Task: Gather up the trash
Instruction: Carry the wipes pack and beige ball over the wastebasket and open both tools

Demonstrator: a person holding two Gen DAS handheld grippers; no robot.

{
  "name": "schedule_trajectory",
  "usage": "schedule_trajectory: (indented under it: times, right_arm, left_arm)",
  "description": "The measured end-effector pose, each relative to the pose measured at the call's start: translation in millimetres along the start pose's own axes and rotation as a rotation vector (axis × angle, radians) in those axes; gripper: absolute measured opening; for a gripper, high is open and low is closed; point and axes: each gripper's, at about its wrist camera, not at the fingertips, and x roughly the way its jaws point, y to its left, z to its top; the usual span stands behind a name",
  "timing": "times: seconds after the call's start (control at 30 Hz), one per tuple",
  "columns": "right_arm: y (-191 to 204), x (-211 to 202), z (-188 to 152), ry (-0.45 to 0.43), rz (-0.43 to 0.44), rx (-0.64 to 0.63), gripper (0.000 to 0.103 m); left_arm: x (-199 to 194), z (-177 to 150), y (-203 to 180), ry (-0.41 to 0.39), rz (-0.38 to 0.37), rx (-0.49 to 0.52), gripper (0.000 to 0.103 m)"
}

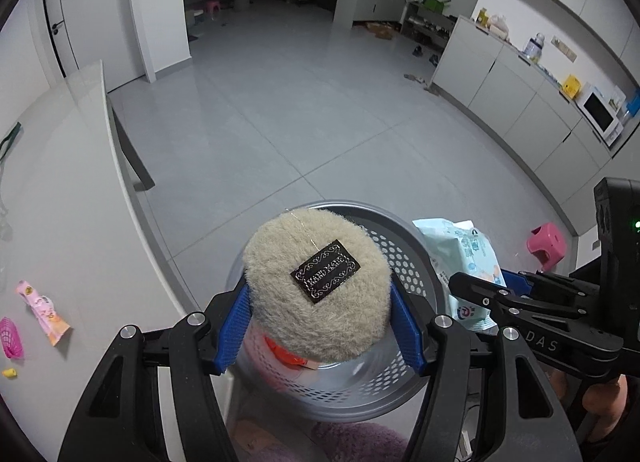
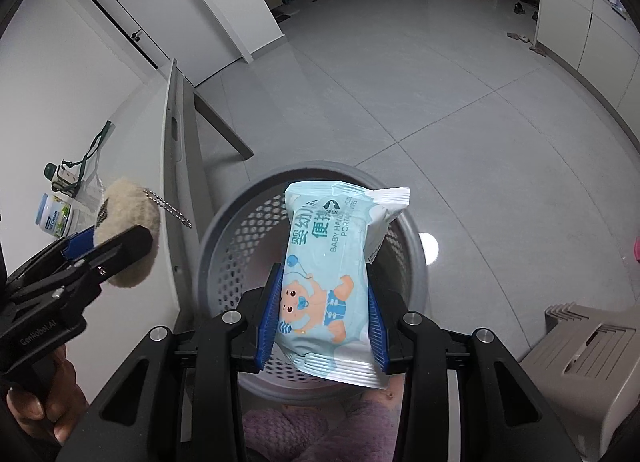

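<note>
My left gripper (image 1: pixel 319 304) is shut on a round beige fluffy pad (image 1: pixel 316 286) with a black label, held above the grey perforated trash basket (image 1: pixel 404 258). An orange-red wrapper (image 1: pixel 286 354) lies inside the basket. My right gripper (image 2: pixel 322 314) is shut on a light blue pack of baby wipes (image 2: pixel 326 266), held over the same basket (image 2: pixel 240 230). The wipes pack also shows in the left wrist view (image 1: pixel 464 258), and the fluffy pad in the right wrist view (image 2: pixel 128 230).
A white table (image 1: pixel 60 190) on the left holds a pink wrapper (image 1: pixel 42 312), a pink mesh piece (image 1: pixel 10 338) and a small yellow bit (image 1: pixel 10 373). A jar (image 2: pixel 54 218) stands on it. A beige stool (image 2: pixel 588 354) and a pink stool (image 1: pixel 546 244) stand right.
</note>
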Motion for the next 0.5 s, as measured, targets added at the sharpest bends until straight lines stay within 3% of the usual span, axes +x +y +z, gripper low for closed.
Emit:
schedule_trajectory:
  times: [0.5]
  right_arm:
    - [-3.0,42.7,6.8,0.105,0.027,-0.045,0.037]
  left_arm:
    - [37.5,-3.7,-9.2,0.096,0.064,-0.023,0.061]
